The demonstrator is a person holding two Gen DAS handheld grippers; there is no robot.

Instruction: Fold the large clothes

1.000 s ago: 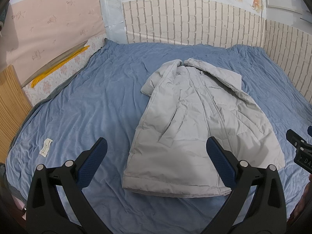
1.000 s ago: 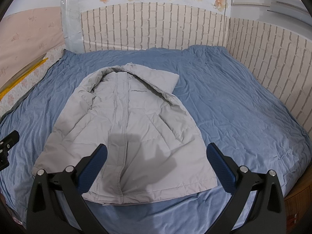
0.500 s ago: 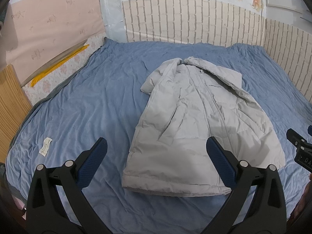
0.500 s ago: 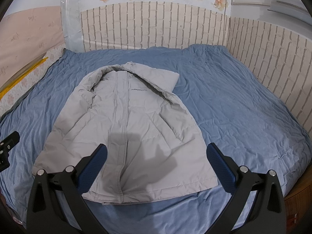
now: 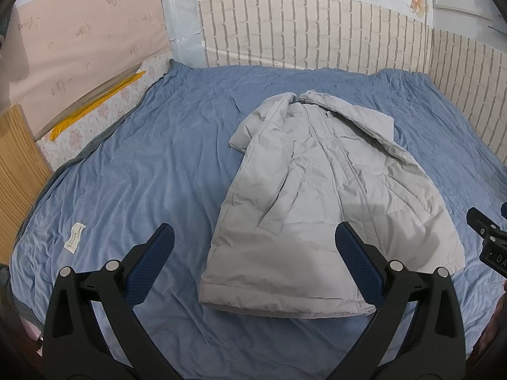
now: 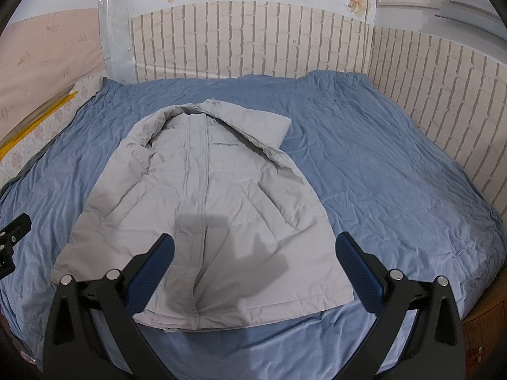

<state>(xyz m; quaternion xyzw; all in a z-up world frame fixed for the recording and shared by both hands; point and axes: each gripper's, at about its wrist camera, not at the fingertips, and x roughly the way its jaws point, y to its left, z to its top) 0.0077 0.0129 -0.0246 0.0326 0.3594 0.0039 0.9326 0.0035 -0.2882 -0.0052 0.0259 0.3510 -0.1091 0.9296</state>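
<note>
Straight ahead of both my tongs, the grey coat (image 5: 317, 196) lies flat on the blue bedspread (image 5: 142, 164), long axis running away from me, hem nearest. My left gripper (image 5: 252, 253) and right gripper (image 6: 253, 253) hover spread wide and empty, the right one more squarely over the hem.

Print on the white label (image 5: 75, 239) too small to read

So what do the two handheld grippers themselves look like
The left gripper and right gripper match: black plastic fingers splayed in a V, textured dark blue pads, silver round pivot bolts. No cables or sleeves show.
</note>
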